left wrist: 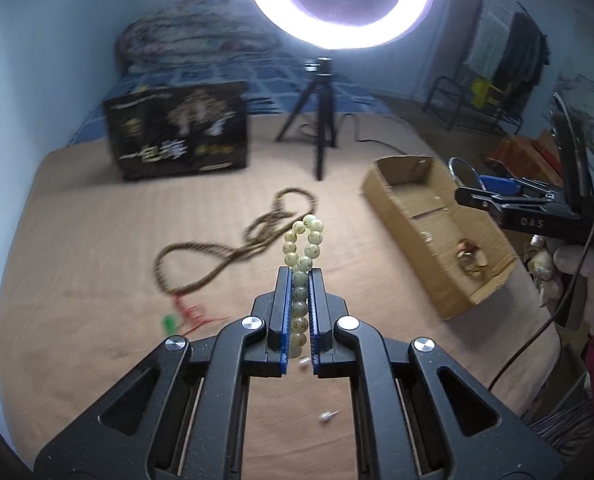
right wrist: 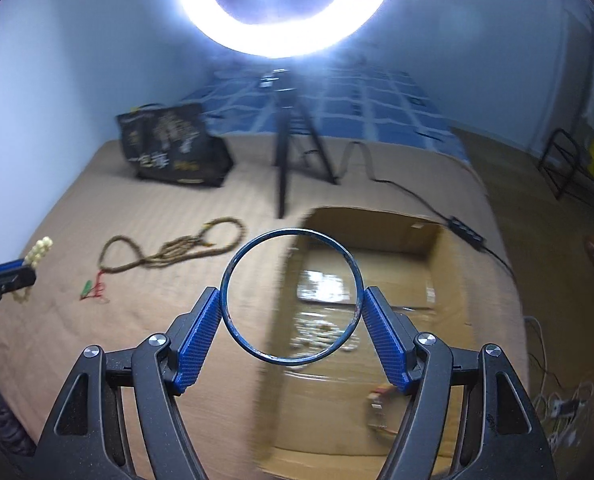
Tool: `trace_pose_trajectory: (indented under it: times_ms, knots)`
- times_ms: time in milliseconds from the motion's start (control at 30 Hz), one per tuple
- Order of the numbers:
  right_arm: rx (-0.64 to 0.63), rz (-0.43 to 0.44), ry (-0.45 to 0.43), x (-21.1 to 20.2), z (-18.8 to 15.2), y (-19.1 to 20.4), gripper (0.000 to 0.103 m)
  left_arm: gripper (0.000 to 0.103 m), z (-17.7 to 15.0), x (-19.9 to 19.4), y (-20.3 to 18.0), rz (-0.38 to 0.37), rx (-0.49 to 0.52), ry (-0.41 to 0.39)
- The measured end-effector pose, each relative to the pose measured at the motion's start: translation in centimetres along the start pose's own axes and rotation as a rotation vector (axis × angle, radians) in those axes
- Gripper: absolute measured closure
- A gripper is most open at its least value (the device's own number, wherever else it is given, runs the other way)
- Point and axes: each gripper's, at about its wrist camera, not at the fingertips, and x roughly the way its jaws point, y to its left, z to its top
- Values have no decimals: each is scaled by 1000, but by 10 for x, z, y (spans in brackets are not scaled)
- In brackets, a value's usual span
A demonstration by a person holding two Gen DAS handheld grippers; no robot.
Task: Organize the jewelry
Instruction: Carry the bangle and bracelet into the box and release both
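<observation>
My left gripper [left wrist: 301, 276] is shut on a pale green bead bracelet [left wrist: 305, 246], held above the tan bed cover; it also shows in the right wrist view [right wrist: 39, 252]. My right gripper [right wrist: 291, 294] is shut on a blue bangle [right wrist: 233, 264], held over the near left part of the open cardboard box [right wrist: 433, 256]. The box [left wrist: 393, 204] holds a gold piece [left wrist: 471, 258] and other small jewelry. A long brown bead necklace [left wrist: 225, 256] with a red and green tassel lies on the cover, left of the box; it also shows in the right wrist view [right wrist: 169, 252]. My right gripper [left wrist: 481, 198] appears at the right of the left wrist view.
A ring light on a black tripod [left wrist: 321, 120] stands behind the box, its cable [right wrist: 417, 196] running right. A black printed bag [left wrist: 181, 132] stands at the back left. Two small pale pieces [left wrist: 329, 416] lie on the cover under my left gripper.
</observation>
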Motion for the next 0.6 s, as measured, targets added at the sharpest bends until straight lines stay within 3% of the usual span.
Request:
trace_pose_trajectory:
  times_ms: [333,600]
  knots:
    - [100,-47,9,-3,-8,-58,31,98,14,39,-88,-113,72,1]
    - [139,-46,39,12,-9,-79,31,98,20,74,-142,-202,68,40]
